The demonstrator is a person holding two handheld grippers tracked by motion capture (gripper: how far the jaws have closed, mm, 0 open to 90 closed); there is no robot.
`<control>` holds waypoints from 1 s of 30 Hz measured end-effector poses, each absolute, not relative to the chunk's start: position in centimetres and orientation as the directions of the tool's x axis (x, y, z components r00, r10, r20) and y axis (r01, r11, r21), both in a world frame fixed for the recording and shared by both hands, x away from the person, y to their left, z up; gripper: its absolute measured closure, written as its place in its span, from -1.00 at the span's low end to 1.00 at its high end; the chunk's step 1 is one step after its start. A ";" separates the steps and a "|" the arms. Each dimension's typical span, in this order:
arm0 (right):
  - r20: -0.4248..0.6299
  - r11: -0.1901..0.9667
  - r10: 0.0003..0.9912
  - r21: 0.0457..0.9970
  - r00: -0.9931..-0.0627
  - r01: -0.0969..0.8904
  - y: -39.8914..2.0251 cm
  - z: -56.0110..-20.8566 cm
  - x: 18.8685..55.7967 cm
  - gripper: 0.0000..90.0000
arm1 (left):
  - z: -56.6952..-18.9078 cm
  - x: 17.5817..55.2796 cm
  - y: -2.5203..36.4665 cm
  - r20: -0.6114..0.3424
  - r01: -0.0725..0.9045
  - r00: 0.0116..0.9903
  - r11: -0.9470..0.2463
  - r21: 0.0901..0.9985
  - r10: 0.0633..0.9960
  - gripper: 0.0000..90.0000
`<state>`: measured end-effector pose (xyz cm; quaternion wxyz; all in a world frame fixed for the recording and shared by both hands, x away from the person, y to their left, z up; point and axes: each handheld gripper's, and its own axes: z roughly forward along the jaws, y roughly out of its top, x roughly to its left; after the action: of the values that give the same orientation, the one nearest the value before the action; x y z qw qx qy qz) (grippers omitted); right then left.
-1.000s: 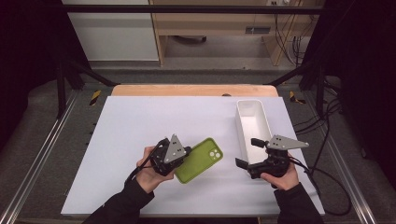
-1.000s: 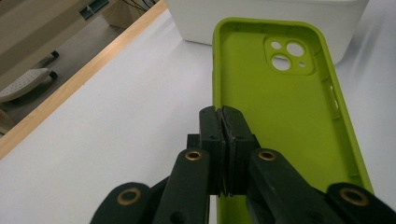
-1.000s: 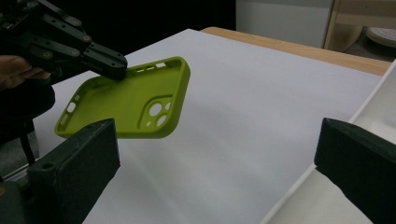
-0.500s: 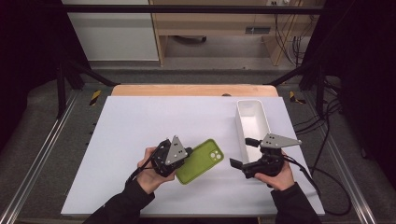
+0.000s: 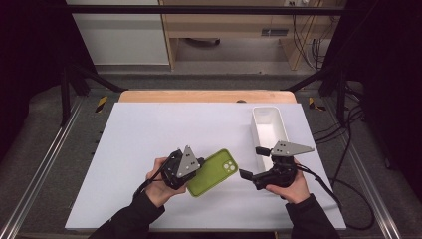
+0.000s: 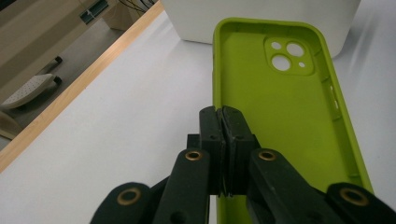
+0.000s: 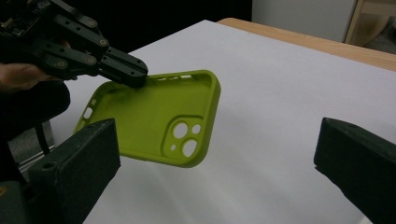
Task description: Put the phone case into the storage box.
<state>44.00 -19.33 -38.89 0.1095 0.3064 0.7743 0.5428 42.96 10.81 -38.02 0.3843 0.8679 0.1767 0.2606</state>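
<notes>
A white table (image 5: 149, 144) with a pale wooden strip along its far edge carries the work. A white rectangular bin (image 5: 269, 130) stands directly on it toward the far right, long side running away from the person. The green phone case (image 5: 212, 172) seems lifted clear of the surface, though its near end may touch.

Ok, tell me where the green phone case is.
High view: the green phone case is front-centre over the table, its edge pinched by the left tool, left of the white bin.
</notes>
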 end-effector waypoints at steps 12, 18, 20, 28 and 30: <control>0.152 0.260 0.577 0.897 -0.802 0.357 -17.3 -38.3 44.7 -0.97 | -37.9 42.7 10.7 0.336 0.086 0.802 -0.652 0.754 0.495 0.96; 0.166 0.259 0.581 0.891 -0.797 0.374 -17.0 -38.5 45.2 -0.97 | -37.8 42.7 10.7 0.339 0.082 0.802 -0.653 0.753 0.492 0.96; 0.172 0.261 0.583 0.886 -0.794 0.383 -16.9 -38.6 45.6 -0.96 | -37.9 42.7 10.7 0.340 0.080 0.802 -0.654 0.753 0.491 0.96; 0.179 0.283 0.580 0.871 -0.795 0.402 -16.1 -38.7 46.5 -0.95 | -38.1 42.7 10.5 0.341 0.078 0.807 -0.661 0.746 0.481 0.96; 0.181 0.285 0.578 0.869 -0.796 0.405 -15.9 -38.6 46.6 -0.94 | -38.1 42.7 10.5 0.341 0.080 0.808 -0.662 0.745 0.481 0.96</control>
<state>46.59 -15.94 -38.62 0.0845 0.3081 0.7972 0.5122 42.68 10.47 -38.10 0.3782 0.8723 0.1608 0.2650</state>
